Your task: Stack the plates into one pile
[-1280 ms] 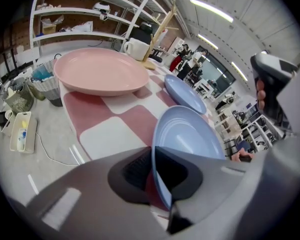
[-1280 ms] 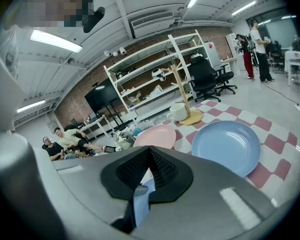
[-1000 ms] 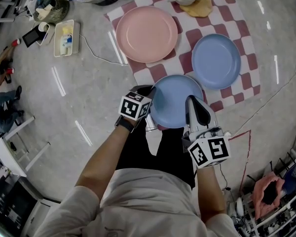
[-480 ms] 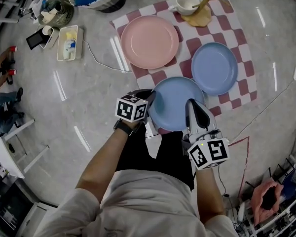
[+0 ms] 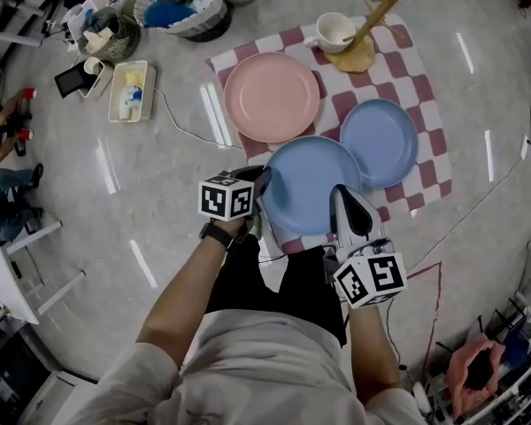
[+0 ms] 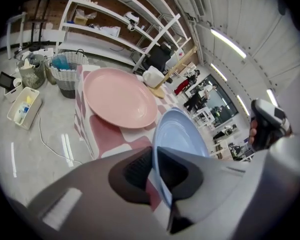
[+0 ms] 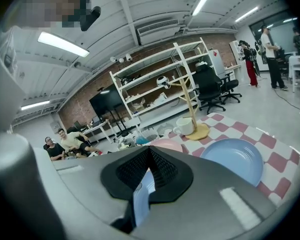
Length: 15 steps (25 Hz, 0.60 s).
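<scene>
- We saw both tongs holding the near blue plate point(image 5: 311, 184). The left tongs point(image 5: 262, 187) were clenched on its left rim and the right tongs point(image 5: 340, 200) on its near right rim. Each gripper view showed the thin blue edge pinched between the pads.
- The held plate hung over the near part of the checked cloth point(image 5: 425, 78). In the left gripper view it stood tilted, with red and white squares showing beneath it.
- The pink plate point(image 5: 272, 96) lay flat on the cloth beyond it to the left, and the second blue plate point(image 5: 380, 142) lay flat to the right.
- In the head view the held plate's rim overlapped the edges of both neighbours. We could not tell whether it touched either one.
- At the cloth's far edge a white mug point(image 5: 334, 32) stood just beside a wooden stand point(image 5: 356, 53).
- Off the cloth, on the grey floor point(image 5: 159, 193), lay a white tray point(image 5: 127, 90), a woven basket point(image 5: 180, 2) and a smaller basket point(image 5: 106, 34).
- A thin cable point(image 5: 181, 112) ran across the floor towards the cloth.
- A person's legs point(image 5: 7, 193) showed at the left edge, well apart from the plates.
- The held plate and the person's forearms hid the cloth's near edge.
- The tray's contents were too small for us to make out.
</scene>
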Each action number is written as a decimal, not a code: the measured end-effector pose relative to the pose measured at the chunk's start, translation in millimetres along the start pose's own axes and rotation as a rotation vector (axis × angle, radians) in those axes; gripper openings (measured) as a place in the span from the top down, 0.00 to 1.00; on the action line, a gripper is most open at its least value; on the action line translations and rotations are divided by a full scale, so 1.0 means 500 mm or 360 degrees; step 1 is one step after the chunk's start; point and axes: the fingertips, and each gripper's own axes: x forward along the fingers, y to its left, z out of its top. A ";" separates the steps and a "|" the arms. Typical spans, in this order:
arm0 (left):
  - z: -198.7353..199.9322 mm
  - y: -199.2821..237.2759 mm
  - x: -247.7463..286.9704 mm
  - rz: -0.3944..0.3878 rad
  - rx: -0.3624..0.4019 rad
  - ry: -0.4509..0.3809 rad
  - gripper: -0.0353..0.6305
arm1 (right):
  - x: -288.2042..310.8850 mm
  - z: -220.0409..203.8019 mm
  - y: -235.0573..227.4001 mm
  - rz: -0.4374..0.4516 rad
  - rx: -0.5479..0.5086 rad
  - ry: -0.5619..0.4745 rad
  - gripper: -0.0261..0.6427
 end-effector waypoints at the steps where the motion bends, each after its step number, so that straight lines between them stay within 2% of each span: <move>1: 0.009 0.005 -0.004 0.0008 -0.0023 -0.0021 0.91 | 0.002 0.006 0.001 0.0007 -0.0005 -0.0003 0.95; 6: 0.071 0.032 -0.022 0.0065 -0.0120 -0.0142 0.90 | 0.017 0.030 -0.004 0.0041 -0.0023 -0.0006 0.95; 15: 0.139 0.093 -0.027 0.0133 -0.0372 -0.0324 0.90 | 0.062 0.054 -0.017 0.0123 -0.0042 0.0025 0.95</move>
